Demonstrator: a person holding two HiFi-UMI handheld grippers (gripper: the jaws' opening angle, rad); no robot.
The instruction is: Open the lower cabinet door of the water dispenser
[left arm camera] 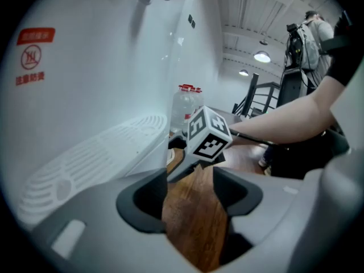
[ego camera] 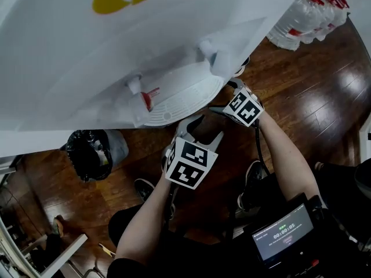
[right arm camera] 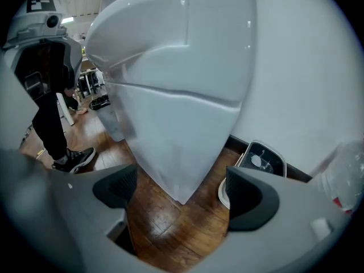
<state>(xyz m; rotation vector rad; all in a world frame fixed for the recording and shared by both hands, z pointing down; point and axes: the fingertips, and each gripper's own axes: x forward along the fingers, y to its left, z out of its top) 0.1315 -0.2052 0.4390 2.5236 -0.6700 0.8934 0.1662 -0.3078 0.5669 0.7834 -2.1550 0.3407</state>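
Screen: small and lit, at the person's chest, lower right of the head view, closest of all.
Left gripper: out in front of the water dispenser, just below its drip tray, touching neither; jaws apart, nothing between them but wooden floor.
Right gripper: further forward, close by the right end of the drip tray; marker cube facing up; jaws wide apart and empty, the dispenser's lower corner seen beyond them.
Lower cabinet door: likely the white panel under the curved seam in the right gripper view, on the dispenser's lower body; sitting flush with that body.
Tap: white with a red lever, under the overhang above the drip tray.
Warning label: red, on the white front, upper left of the left gripper view.
Water bottles: wrapped pack with red caps, on the floor right of the dispenser, well apart from both grippers.
Bin: grey, lined with a black bag, on the floor left of the dispenser.
Bystanders: person in dark trousers at the left of the right gripper view; person with a backpack at the upper right of the left gripper view.
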